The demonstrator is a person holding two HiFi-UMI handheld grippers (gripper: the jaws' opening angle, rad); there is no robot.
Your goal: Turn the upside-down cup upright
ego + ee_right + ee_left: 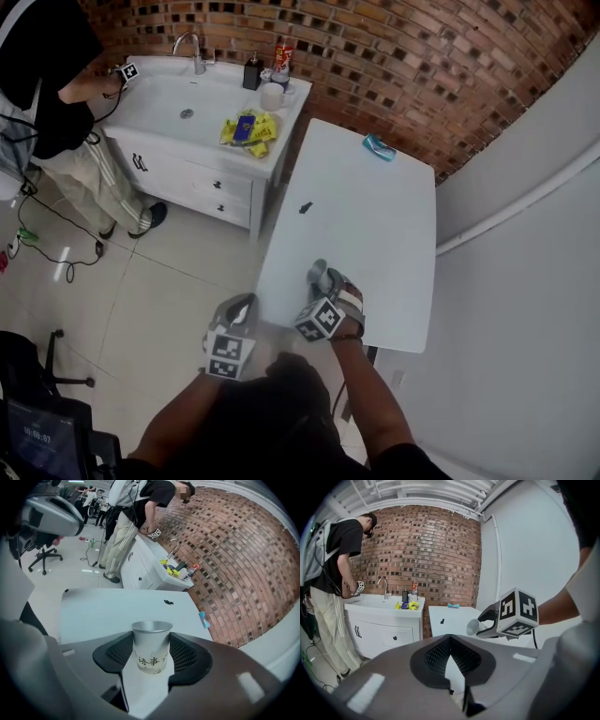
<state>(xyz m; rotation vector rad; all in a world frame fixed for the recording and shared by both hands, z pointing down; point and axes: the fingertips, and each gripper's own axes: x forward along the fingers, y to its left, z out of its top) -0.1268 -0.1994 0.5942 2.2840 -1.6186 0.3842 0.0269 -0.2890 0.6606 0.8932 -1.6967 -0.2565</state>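
Observation:
A metal cup (pixel 151 646) with dark characters printed on its side sits between the jaws of my right gripper (pixel 151 637), and both pads press on its sides. Its open rim faces away from that gripper's camera. In the left gripper view the cup (pixel 477 626) lies tilted on its side with the mouth to the left, a little above the white table (pixel 450 618). In the head view the right gripper (pixel 323 277) holds the cup (pixel 318 271) over the table's near left corner. My left gripper (pixel 247 303) hangs just left of the table edge, fingertips together, holding nothing.
A small black item (pixel 306 208) and a teal object (pixel 379 147) lie farther along the table (pixel 375 225). To its left is a white sink cabinet (pixel 187 169) with bottles and yellow packets, where a person (pixel 47 84) stands. A grey wall runs along the right.

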